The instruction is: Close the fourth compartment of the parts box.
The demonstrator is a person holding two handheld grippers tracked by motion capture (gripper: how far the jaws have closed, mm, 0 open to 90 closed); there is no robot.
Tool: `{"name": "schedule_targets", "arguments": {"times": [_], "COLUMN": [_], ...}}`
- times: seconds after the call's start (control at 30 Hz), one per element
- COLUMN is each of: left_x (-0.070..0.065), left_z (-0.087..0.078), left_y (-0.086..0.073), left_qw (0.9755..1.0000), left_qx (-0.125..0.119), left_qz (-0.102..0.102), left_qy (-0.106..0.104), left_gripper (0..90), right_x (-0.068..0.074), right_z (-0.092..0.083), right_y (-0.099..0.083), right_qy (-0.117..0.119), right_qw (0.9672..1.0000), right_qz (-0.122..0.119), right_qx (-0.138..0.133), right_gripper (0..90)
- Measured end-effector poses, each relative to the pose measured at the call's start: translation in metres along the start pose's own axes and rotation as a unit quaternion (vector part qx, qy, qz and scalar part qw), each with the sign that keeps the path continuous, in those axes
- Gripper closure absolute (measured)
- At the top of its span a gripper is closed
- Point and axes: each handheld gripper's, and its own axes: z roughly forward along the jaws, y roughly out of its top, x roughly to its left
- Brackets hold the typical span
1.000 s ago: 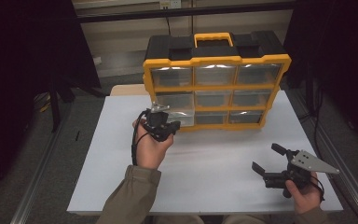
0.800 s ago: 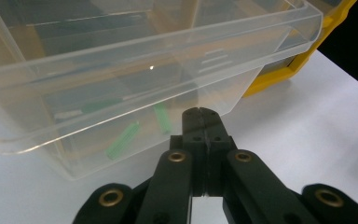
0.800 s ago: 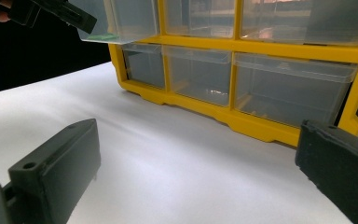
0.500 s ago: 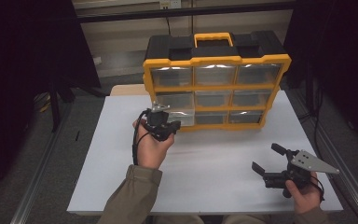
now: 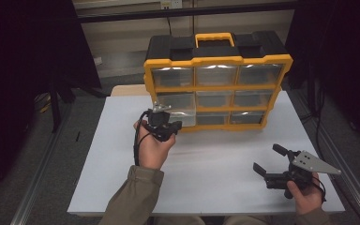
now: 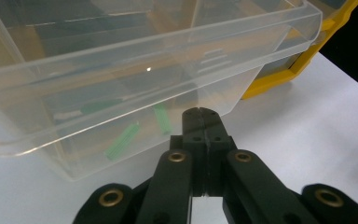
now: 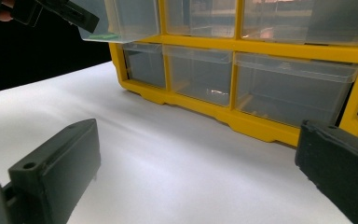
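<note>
A yellow and black organizer (image 5: 218, 89) with clear drawers stands upright at the back of the white table (image 5: 112, 154). Its middle-left drawer (image 5: 180, 115) is pulled out a little. My left gripper (image 5: 173, 126) is shut, its tips at the front of that drawer. In the left gripper view the jaws (image 6: 199, 113) meet flat just under the clear drawer (image 6: 121, 70), which holds small green pieces (image 6: 121, 140). My right gripper (image 5: 268, 158) rests low at the front right, open with nothing between its jaws. The right gripper view has the wide-apart jaws (image 7: 199, 135) facing the organizer (image 7: 261, 48).
Bare white tabletop lies between the two hands and in front of the organizer. A metal rail (image 5: 351, 187) runs along the table's right edge. Dark floor and frame legs (image 5: 54, 108) lie off to the left.
</note>
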Motion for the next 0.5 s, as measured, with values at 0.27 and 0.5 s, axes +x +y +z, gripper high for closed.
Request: {"name": "schedule_targets", "arguments": {"times": [0.27, 0.5], "left_x": [-0.0007, 0.0087], "left_z": [0.0006, -0.0014], "left_y": [0.0003, 0.0017], "left_qw": [1.0, 0.9996], "left_qx": [-0.002, -0.015], "left_qz": [-0.003, -0.019], "left_qy": [0.002, 0.01], "left_gripper": [90.0, 90.0], "right_x": [0.0, -0.0003], "right_z": [0.0, 0.0], "right_y": [0.0, 0.0001], "right_qy": [0.001, 0.002], "right_qw": [1.0, 1.0], "right_qz": [-0.001, 0.0], "right_qx": [0.0, -0.002], "right_gripper": [0.0, 0.0]}}
